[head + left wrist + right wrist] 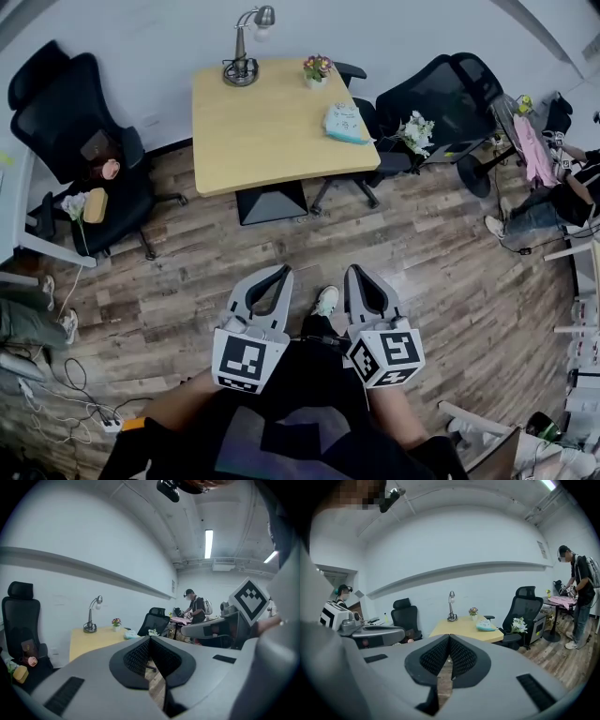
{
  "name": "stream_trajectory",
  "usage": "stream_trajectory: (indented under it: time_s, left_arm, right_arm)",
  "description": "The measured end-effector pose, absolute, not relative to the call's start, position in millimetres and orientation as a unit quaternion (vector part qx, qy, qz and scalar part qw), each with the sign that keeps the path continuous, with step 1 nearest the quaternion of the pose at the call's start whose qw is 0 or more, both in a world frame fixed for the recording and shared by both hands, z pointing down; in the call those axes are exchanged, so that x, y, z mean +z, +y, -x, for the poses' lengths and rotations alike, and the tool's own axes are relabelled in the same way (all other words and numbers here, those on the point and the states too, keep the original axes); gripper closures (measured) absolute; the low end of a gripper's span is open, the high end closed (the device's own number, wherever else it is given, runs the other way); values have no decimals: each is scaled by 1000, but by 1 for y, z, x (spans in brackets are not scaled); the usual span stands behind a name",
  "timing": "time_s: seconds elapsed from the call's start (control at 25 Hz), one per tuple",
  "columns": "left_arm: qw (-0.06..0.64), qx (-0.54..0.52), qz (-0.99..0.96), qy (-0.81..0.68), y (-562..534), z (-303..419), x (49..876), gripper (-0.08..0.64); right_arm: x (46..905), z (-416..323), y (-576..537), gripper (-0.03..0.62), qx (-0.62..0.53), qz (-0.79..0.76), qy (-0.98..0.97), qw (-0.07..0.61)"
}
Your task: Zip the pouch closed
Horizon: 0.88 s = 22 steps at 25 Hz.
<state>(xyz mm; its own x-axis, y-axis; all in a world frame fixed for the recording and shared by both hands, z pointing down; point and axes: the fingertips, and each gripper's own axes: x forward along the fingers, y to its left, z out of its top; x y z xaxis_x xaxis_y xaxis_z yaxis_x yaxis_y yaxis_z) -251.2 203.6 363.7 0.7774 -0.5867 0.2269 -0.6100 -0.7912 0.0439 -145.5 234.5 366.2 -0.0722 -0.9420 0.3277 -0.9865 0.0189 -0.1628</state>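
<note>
A light blue pouch lies near the right edge of the wooden table, far ahead of both grippers. It also shows small in the left gripper view as the pouch and in the right gripper view as the pouch. My left gripper and right gripper hang side by side over the wood floor, well short of the table. Both are shut with nothing between the pads; the left gripper and right gripper each show their pads meeting.
A desk lamp and a small flower pot stand on the table's far side. Black office chairs flank it, the right one holding white flowers. Cables lie on the floor at left. A person stands at right.
</note>
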Motion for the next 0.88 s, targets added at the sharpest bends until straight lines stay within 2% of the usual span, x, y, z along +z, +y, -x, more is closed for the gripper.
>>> stream_trajectory:
  time_s: [0.28,0.88]
  left_arm:
    - [64,122,-932,-334,184,220,372,551]
    - [60,157,-916,-365,116,101,370,551]
  right_arm:
    - [381,120,211,577,195,-654,-728,60]
    - [391,10,134,577,208,-608,-764,56]
